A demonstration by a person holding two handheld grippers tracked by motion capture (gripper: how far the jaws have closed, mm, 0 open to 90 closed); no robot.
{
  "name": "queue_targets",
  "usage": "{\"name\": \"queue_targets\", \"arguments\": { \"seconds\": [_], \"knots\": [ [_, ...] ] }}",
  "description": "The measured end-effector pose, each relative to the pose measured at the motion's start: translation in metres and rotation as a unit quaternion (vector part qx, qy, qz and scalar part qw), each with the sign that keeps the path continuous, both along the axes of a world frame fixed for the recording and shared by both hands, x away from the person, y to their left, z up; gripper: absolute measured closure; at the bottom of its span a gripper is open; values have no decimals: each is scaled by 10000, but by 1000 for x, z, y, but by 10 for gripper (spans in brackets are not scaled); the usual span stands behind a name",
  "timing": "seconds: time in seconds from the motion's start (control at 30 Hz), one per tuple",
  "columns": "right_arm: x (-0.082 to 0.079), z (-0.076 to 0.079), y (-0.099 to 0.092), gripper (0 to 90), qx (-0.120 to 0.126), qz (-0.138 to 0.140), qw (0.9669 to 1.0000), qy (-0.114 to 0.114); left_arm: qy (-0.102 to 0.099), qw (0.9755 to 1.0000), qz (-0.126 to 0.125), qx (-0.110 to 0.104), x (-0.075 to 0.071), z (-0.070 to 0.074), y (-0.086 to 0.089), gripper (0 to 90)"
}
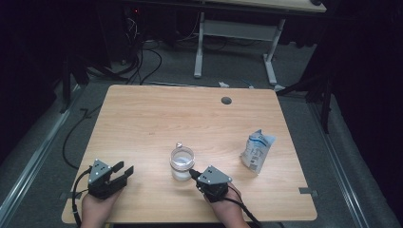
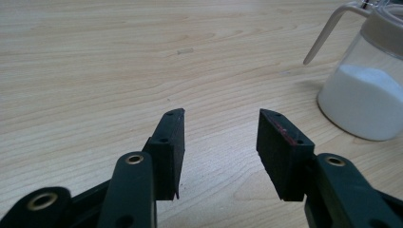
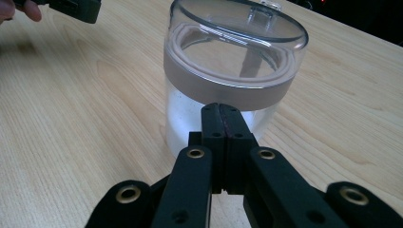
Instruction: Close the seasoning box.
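Note:
A clear jar [image 1: 182, 164] with a see-through lid and a beige collar holds white powder and stands on the wooden table [image 1: 157, 114] near its front middle. My right gripper [image 1: 192, 173] is shut with nothing between its jaws. Its tips [image 3: 219, 108] point at the jar's near side [image 3: 233, 71], at or just short of the wall. My left gripper [image 1: 124, 168] rests at the front left, open and empty [image 2: 221, 118], well apart from the jar [image 2: 366, 95]. A thin beige handle [image 2: 328, 33] curves off the jar's collar.
A white and blue pouch [image 1: 256, 151] lies on the table to the right of the jar. A round cable hole [image 1: 226, 100] sits near the far edge. Beyond the table are a second desk's legs [image 1: 198, 47] and floor cables. The left gripper's body [image 3: 71, 7] appears at the top left of the right gripper view.

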State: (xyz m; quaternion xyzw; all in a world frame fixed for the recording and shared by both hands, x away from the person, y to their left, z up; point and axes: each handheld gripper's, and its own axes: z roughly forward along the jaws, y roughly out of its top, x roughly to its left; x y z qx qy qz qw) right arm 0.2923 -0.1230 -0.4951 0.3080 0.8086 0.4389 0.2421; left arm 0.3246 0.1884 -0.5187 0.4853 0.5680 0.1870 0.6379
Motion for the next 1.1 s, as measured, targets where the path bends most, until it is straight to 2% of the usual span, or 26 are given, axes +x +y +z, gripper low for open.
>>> {"name": "queue_targets", "arguments": {
  "seconds": [0.37,0.5,0.63,0.73,0.87,0.93,1.03,1.1],
  "knots": [
    [4,-2,21,894,-20,230,9997,-10,-23,10000,59,25,-5,1,7,528],
    [2,-2,19,890,-44,241,9997,2,-26,9999,106,18,-5,0,11,528],
    [5,0,-1,867,-17,14,10000,-15,-18,9999,108,38,-5,-1,10,528],
    [9,-1,-31,818,51,-357,9993,-35,-10,9999,120,92,-6,-2,9,527],
    [8,-14,-74,773,142,-917,9957,22,-9,9998,174,115,-5,-2,11,524],
    [9,-18,-90,756,139,-1070,9941,108,-32,9997,189,136,-5,-1,11,522],
    [10,-17,-104,738,308,-1291,9910,148,-32,9997,198,106,-4,0,10,520],
    [11,-17,-107,733,321,-1347,9902,156,-36,9998,180,123,-3,0,9,519]
  ]
}}
